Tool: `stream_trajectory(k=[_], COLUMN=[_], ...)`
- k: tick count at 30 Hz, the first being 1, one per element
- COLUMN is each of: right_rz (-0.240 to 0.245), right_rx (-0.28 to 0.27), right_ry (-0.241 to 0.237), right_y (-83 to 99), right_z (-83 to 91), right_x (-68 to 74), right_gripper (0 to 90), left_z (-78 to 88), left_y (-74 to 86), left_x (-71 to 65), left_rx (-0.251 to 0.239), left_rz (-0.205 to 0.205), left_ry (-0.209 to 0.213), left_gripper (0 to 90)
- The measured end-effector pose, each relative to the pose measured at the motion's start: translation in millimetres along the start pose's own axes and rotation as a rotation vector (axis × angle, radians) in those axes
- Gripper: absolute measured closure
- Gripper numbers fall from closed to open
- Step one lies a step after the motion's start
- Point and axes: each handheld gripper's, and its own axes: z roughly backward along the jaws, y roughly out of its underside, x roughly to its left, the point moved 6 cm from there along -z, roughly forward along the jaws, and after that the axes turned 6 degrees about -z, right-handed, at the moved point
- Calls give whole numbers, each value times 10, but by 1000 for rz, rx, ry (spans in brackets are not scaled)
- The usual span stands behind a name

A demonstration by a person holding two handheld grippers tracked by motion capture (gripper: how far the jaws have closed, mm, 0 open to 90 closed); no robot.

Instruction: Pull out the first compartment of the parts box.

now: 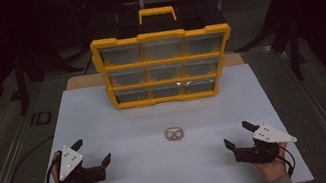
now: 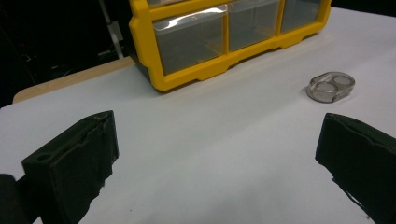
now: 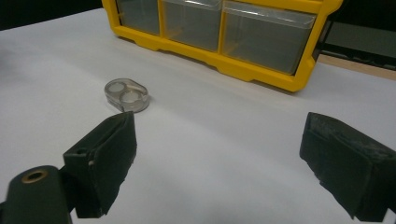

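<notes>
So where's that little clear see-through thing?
In the high view the small clear case lies on the white table, near its middle, in front of the yellow drawer organizer and between the two grippers.

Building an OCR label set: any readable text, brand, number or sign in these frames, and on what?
No readable text in any view.
Yellow drawer organizer: no brand or label legible on frame, handle or clear drawer fronts.
Small clear two-well piece on the white table: no marking visible.
Left tongs and right tongs: black, grey plates on top, no lettering visible.
</notes>
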Motion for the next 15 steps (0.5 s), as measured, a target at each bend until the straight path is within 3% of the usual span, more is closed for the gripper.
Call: stream_trajectory(k=[10,15], right_rz=[-6,-22], right_rx=[-1,2], right_ry=[1,8], right_y=[20,35], right_z=[-18,-32], right_x=[-17,-30], right_gripper=[108,108], left_z=[-46,-74], left_y=[29,17], left_x=[-24,-30], left_rx=[21,21], left_rz=[-25,-13], left_ry=[3,14], left_gripper=[3,2])
